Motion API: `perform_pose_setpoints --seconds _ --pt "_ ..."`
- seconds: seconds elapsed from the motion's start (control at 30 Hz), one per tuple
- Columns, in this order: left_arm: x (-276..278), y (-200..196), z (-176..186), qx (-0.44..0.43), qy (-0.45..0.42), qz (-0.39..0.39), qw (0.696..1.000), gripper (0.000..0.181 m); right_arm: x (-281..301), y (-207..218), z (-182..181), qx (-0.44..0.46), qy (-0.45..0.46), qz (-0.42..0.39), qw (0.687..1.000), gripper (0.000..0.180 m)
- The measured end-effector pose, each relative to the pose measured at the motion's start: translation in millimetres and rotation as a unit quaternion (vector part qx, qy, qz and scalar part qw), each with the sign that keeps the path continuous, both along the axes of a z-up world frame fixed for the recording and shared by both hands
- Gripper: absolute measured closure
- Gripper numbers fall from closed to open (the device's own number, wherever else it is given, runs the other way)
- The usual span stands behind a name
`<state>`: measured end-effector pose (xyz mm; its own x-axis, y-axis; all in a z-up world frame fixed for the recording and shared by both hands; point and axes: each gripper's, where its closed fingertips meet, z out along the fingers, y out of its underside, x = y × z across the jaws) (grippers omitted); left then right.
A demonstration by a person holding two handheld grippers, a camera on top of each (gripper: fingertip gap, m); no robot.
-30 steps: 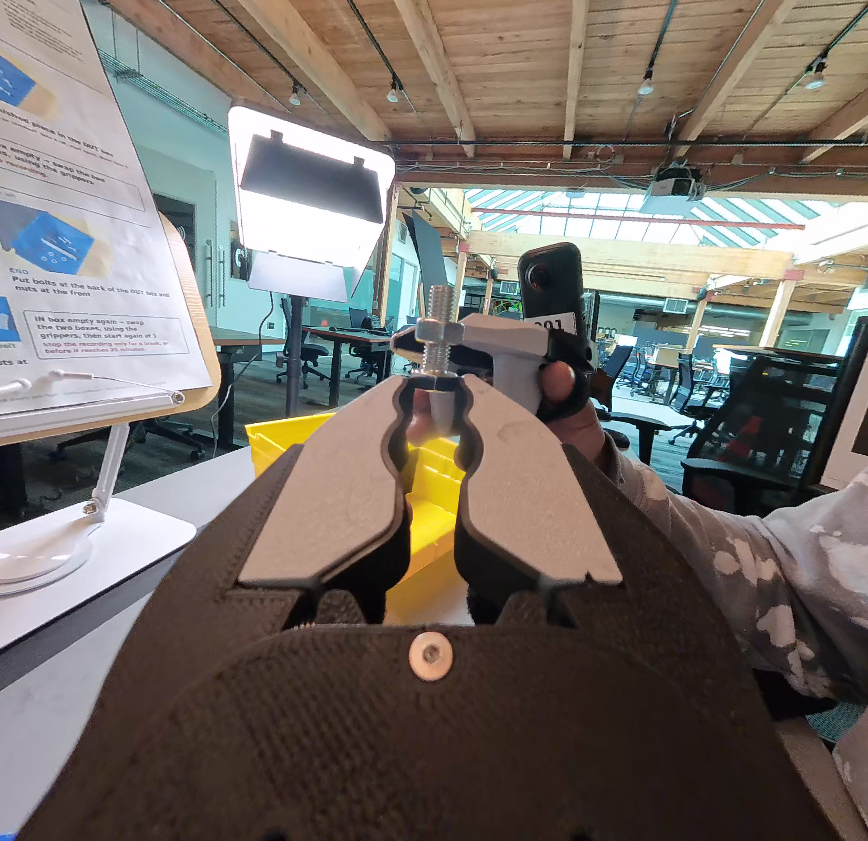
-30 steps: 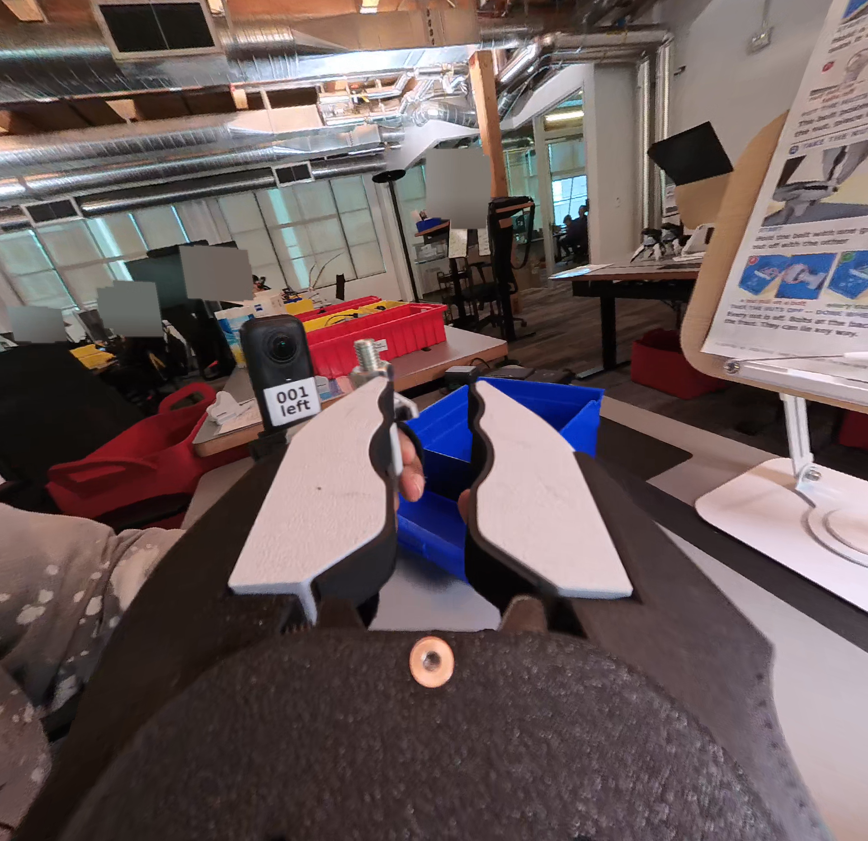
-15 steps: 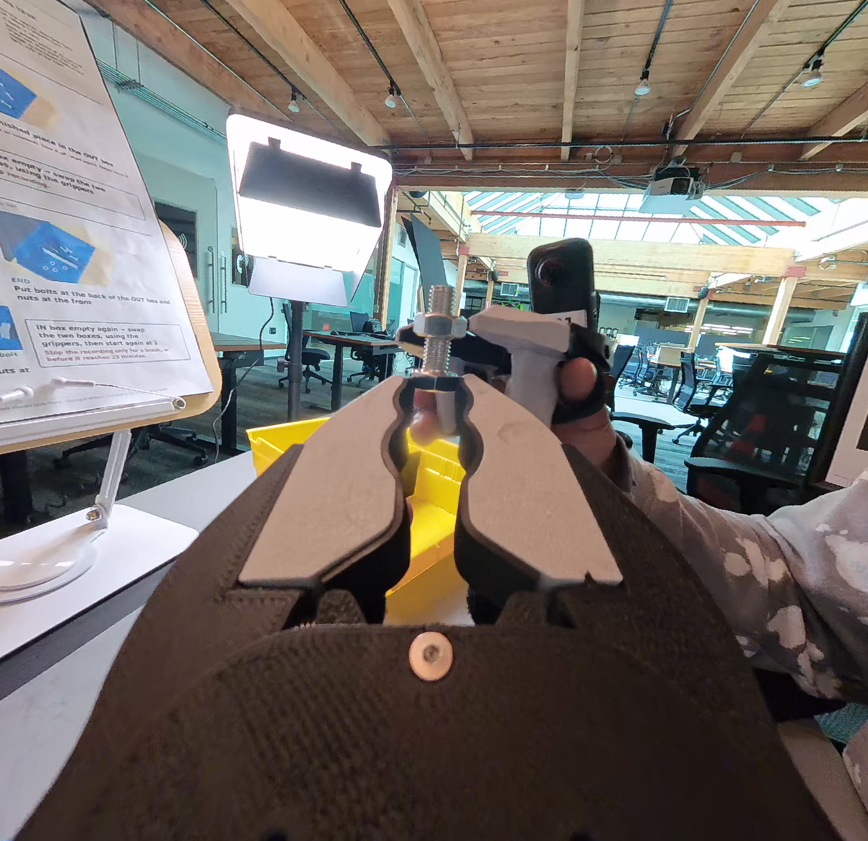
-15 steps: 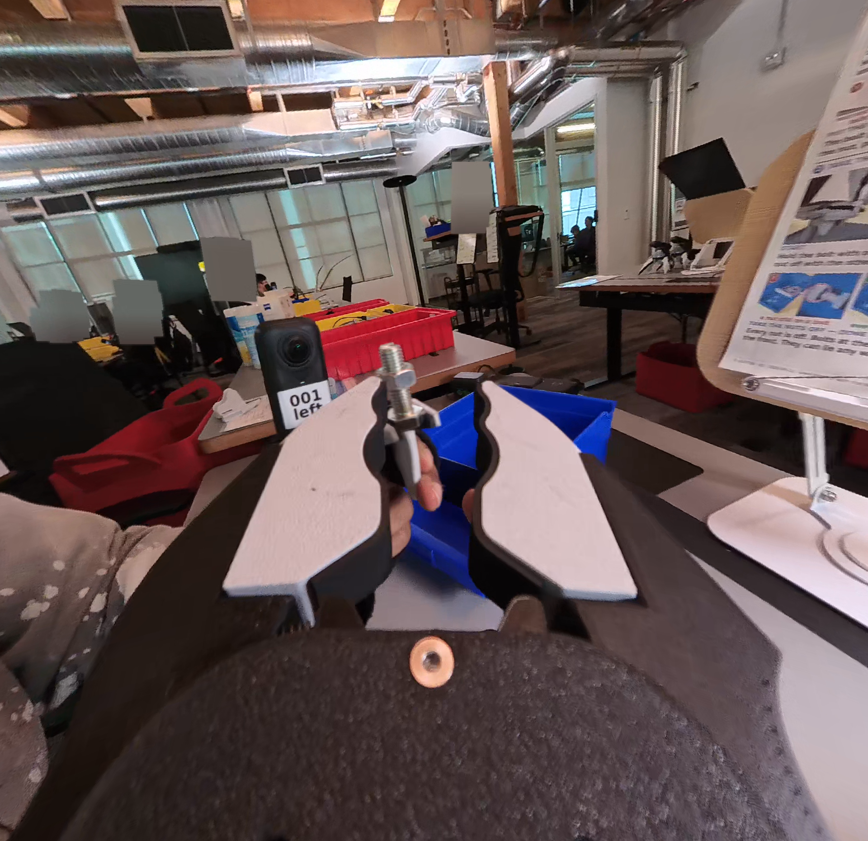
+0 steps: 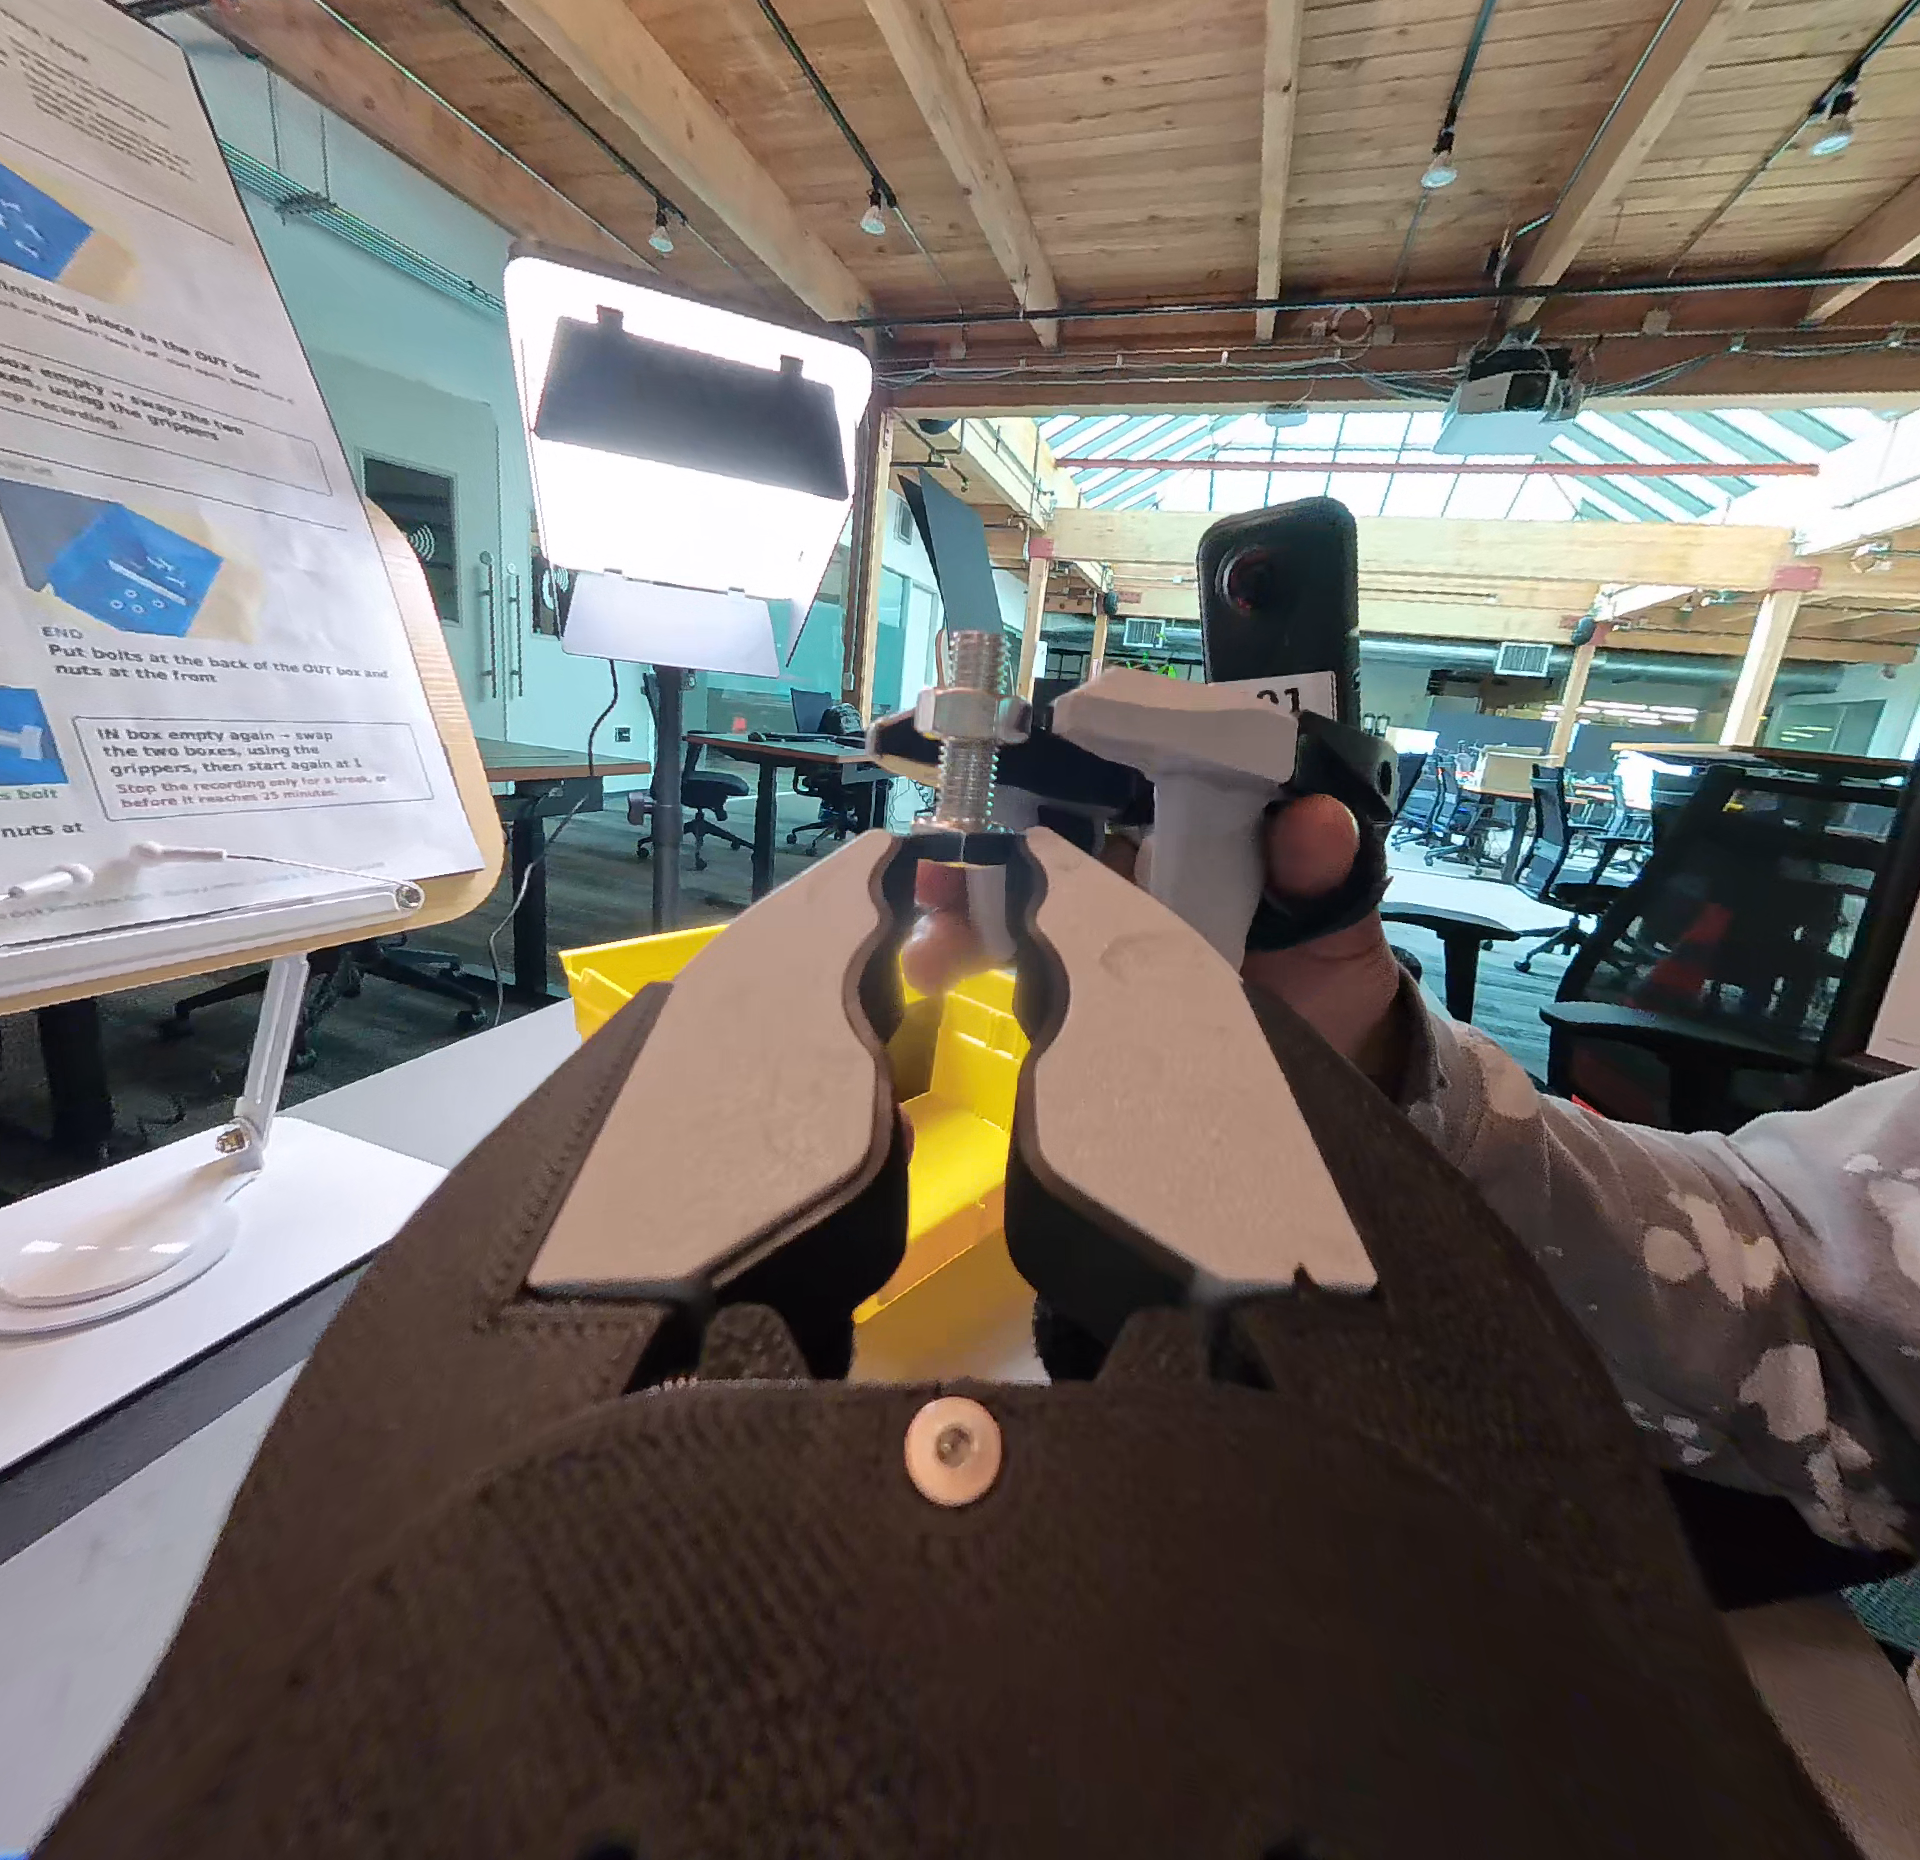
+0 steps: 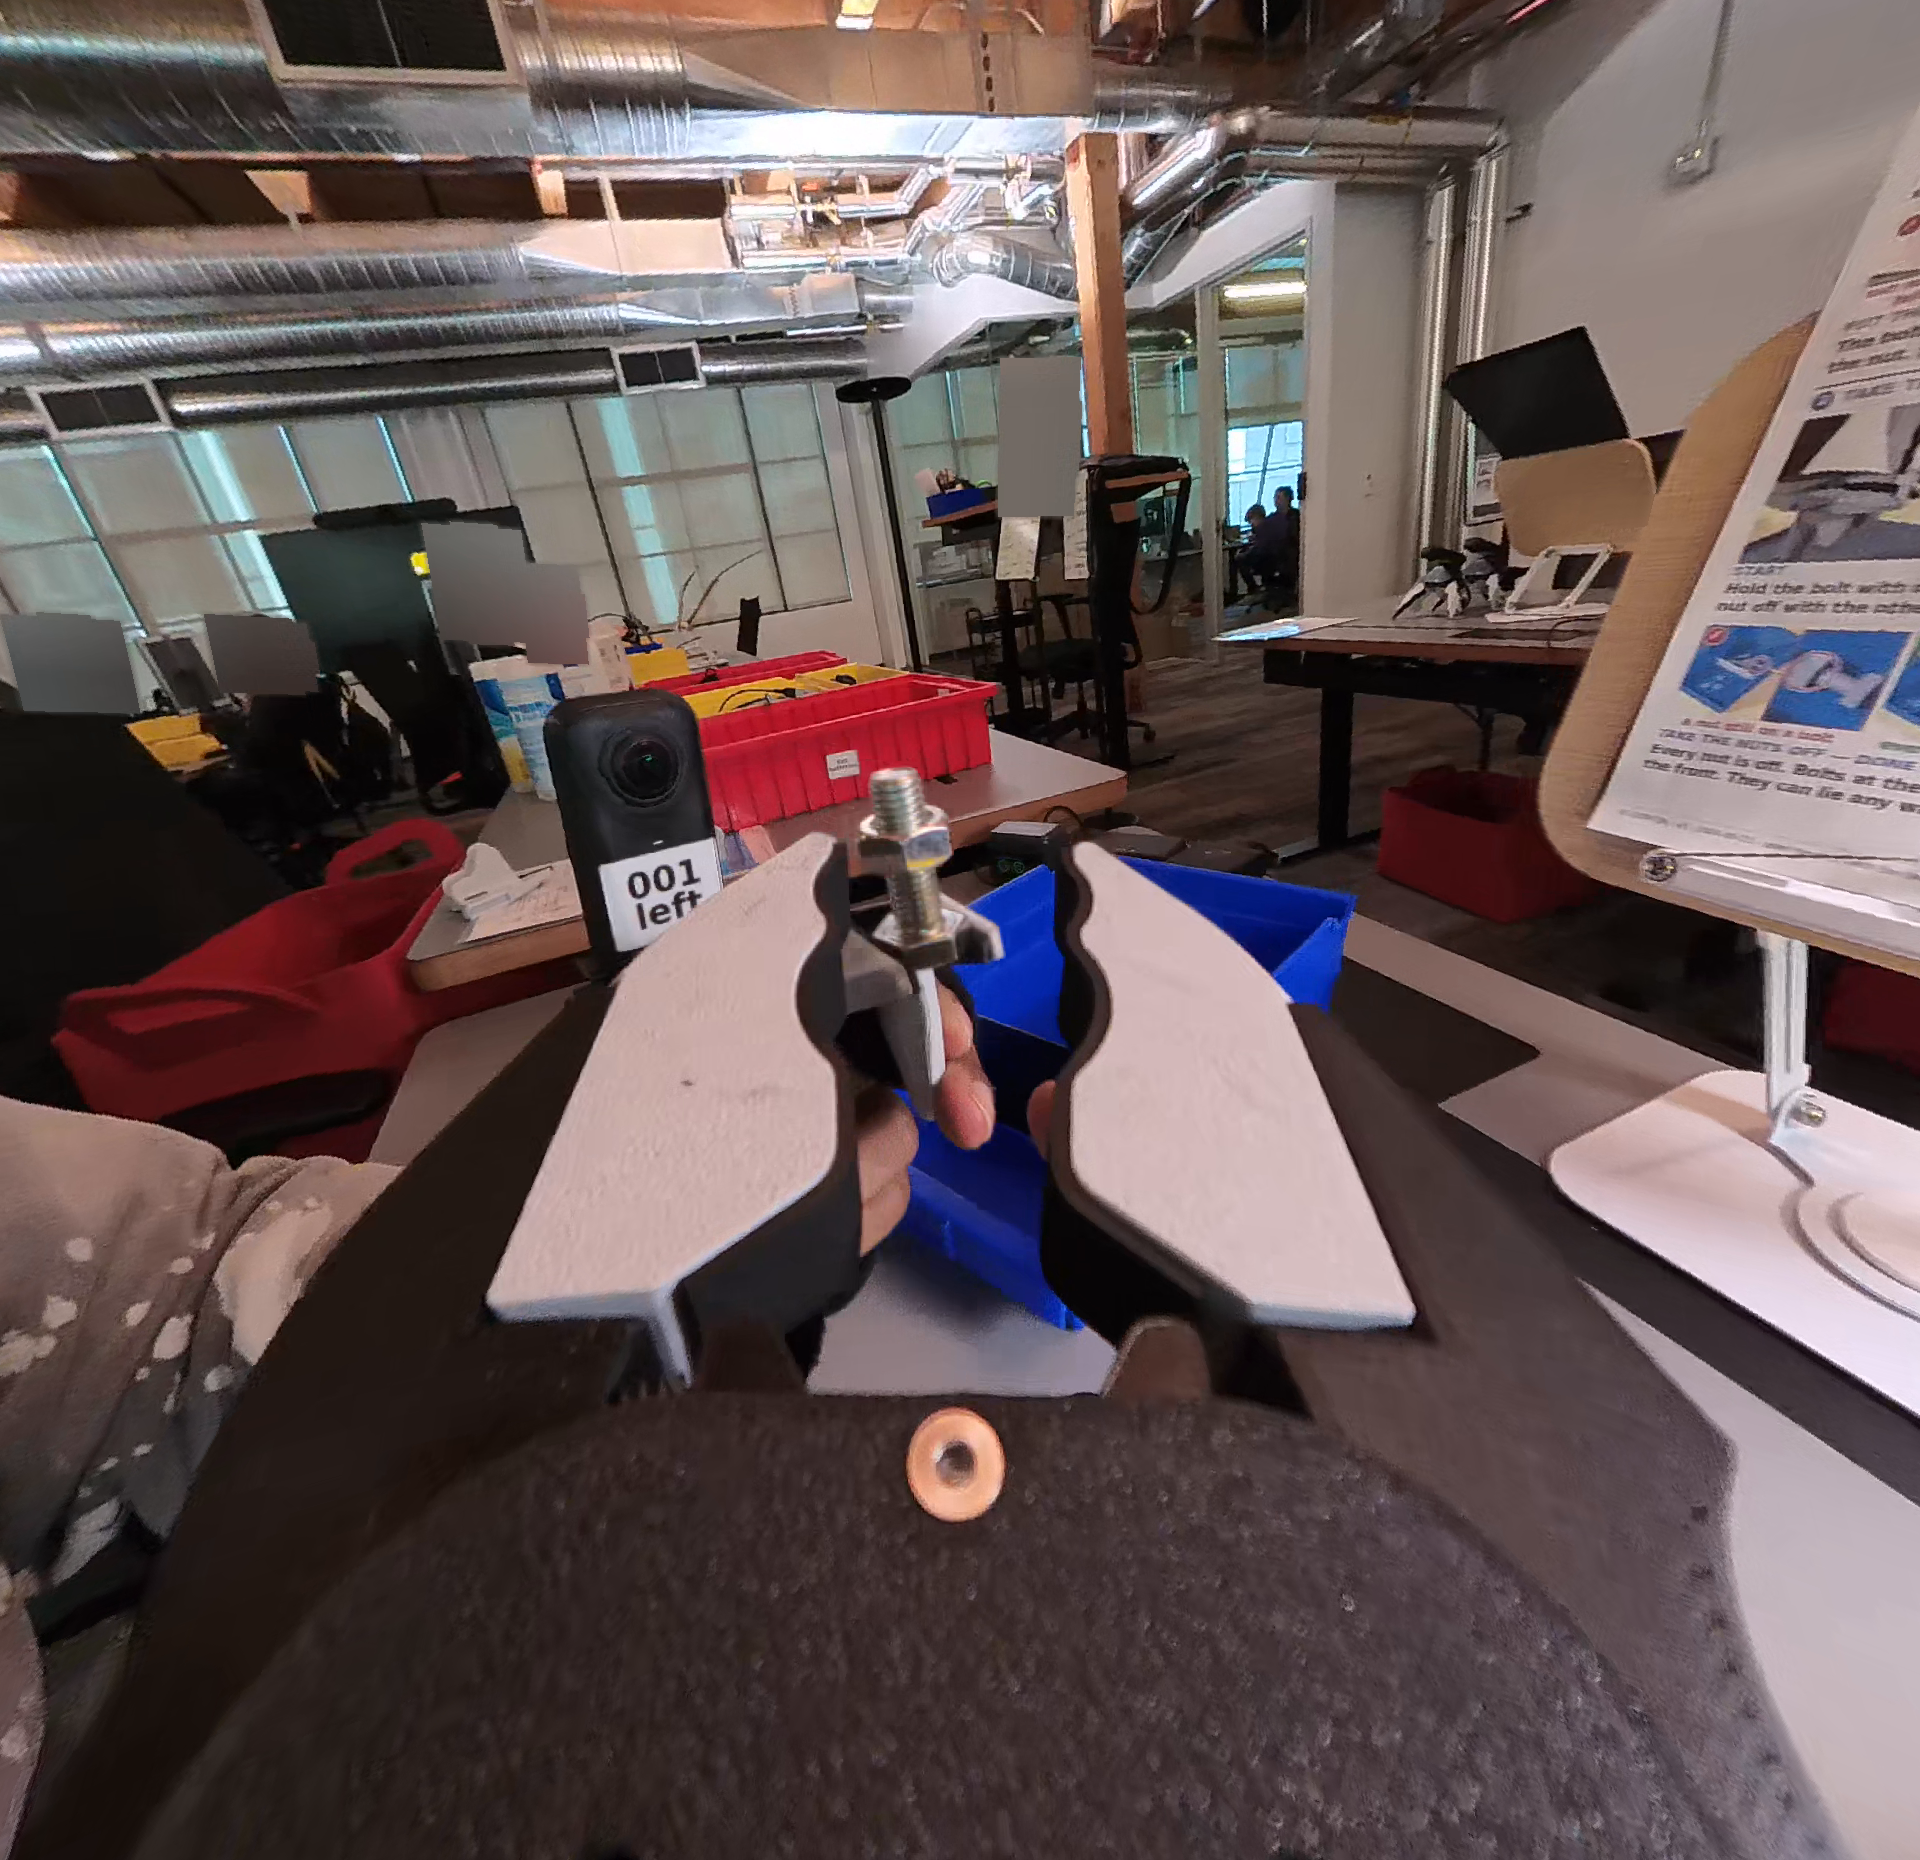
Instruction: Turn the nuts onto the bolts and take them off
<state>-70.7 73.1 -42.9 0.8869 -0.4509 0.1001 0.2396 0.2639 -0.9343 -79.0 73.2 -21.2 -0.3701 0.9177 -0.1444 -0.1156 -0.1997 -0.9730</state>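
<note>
Open-plan workshop benches lie beyond. Left gripper clamps the bolt head, holding it upright over the yellow bin. Right gripper, jaws parted, brackets the nut partway along the thread. Mid-turn, likely; next it should close on the nut and twist.

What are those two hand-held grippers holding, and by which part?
The left hand-held gripper pinches a bolt by its head, with the bolt upright. The right hand-held gripper is open and holds nothing.
</note>
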Motion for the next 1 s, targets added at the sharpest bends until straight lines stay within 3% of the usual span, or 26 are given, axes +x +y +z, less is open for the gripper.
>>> perform_pose_setpoints --seconds 0.1,0.2,0.43,0.53,0.63,0.93,0.97,1.0 --pt "3 0 0 0.001 0.001 0.0 1.0 0.163 -1 2 -1 -0.001 -0.003 -0.005 1.0 0.141" --pt "-4 -4 5 0.012 -0.015 -0.001 1.0 0.163 1 24 3 -0.018 0.008 -0.047 0.999 0.161" --pt "0 0 0 0.0 -0.002 0.003 1.0 0.162 1 1 3 -0.001 0.008 -0.013 1.0 0.144" --pt "3 0 0 0.002 -0.001 0.003 1.0 0.163 -1 1 0 0.006 0.003 -0.017 1.0 0.142" --pt "-4 -4 5 0.012 -0.013 0.002 1.0 0.163 1 19 3 -0.014 0.008 -0.044 0.999 0.158" --pt "2 -1 1 0.006 0.001 0.006 1.0 0.163 -2 0 1 0.004 0.003 -0.019 1.0 0.139" --pt "1 -1 2 0.006 -0.001 0.009 1.0 0.163 -1 4 1 0.0 0.004 -0.021 1.0 0.14" --pt "-2 -2 4 0.011 -0.007 0.008 1.0 0.163 0 12 2 -0.011 0.003 -0.036 0.999 0.155"
